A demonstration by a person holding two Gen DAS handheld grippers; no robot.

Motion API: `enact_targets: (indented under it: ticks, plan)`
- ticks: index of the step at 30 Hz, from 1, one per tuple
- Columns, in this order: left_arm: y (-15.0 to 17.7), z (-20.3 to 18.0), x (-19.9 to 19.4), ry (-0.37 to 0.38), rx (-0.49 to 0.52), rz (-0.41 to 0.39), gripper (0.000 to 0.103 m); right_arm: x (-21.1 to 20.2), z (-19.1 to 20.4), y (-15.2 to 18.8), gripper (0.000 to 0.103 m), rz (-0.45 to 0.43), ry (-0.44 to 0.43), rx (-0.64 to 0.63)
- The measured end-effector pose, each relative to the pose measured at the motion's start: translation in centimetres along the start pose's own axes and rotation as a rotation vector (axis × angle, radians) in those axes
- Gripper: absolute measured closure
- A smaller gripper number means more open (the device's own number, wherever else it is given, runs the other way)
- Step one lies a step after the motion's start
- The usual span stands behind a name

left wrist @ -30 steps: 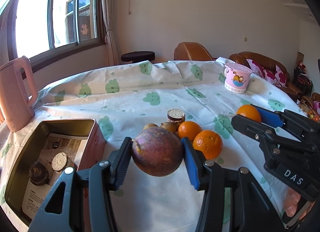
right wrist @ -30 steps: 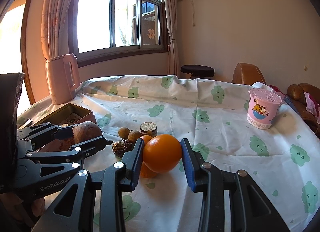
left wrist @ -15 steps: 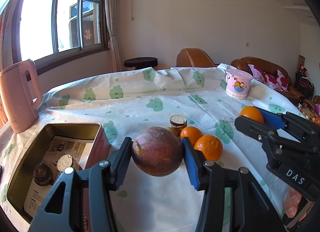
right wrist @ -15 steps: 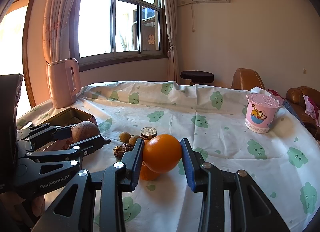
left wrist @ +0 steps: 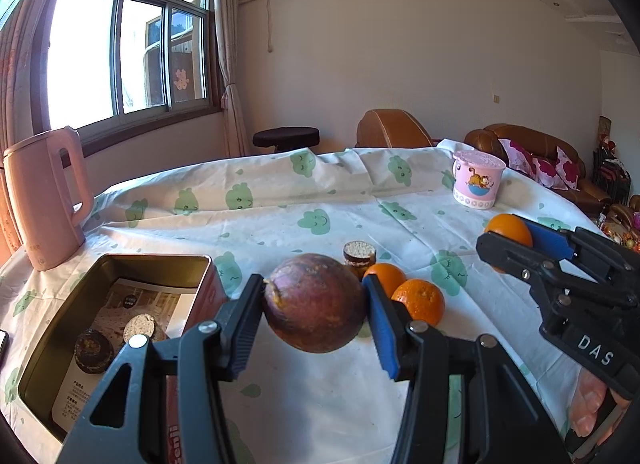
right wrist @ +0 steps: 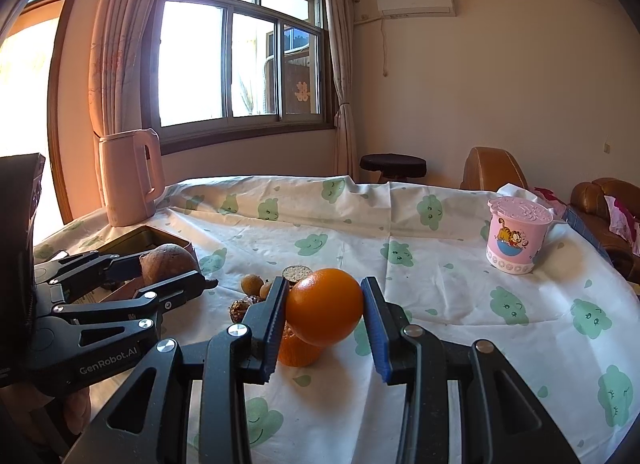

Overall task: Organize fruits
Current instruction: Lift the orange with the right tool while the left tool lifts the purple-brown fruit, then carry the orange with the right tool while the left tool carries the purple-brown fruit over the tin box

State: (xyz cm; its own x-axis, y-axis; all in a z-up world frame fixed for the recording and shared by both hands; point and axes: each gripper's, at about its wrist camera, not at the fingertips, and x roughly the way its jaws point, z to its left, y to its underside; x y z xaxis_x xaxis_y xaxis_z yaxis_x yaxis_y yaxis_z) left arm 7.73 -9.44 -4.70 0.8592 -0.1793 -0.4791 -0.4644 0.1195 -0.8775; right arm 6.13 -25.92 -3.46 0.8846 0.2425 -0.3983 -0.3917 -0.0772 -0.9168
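left gripper (left wrist: 316, 314) clamps a passion fruit (left wrist: 316, 306), right gripper (right wrist: 324, 314) an orange (right wrist: 325, 312) (both smooth, round), so either might slip free and roll.

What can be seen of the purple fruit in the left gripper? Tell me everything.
The purple fruit is round, dull purple-brown with yellowish speckles and a rough stem scar on its left side. The left gripper is shut on it, one pad on each flank, holding it clear above the tablecloth, right of the open tin.
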Motion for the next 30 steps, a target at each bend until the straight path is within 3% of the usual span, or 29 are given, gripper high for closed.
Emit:
enact_targets:
  ticks: [26,30]
  plan:
    - [0.2,0.3,-2.1,-0.040,-0.013,-0.109,0.051,-1.3,0.3,0.1,0.064,-0.072,0.007,-0.020]
    - [0.3,0.8,-2.2,-0.037,-0.028,-0.088,0.051,-1.3,1.0,0.0,0.064,-0.069,0.006,-0.043]
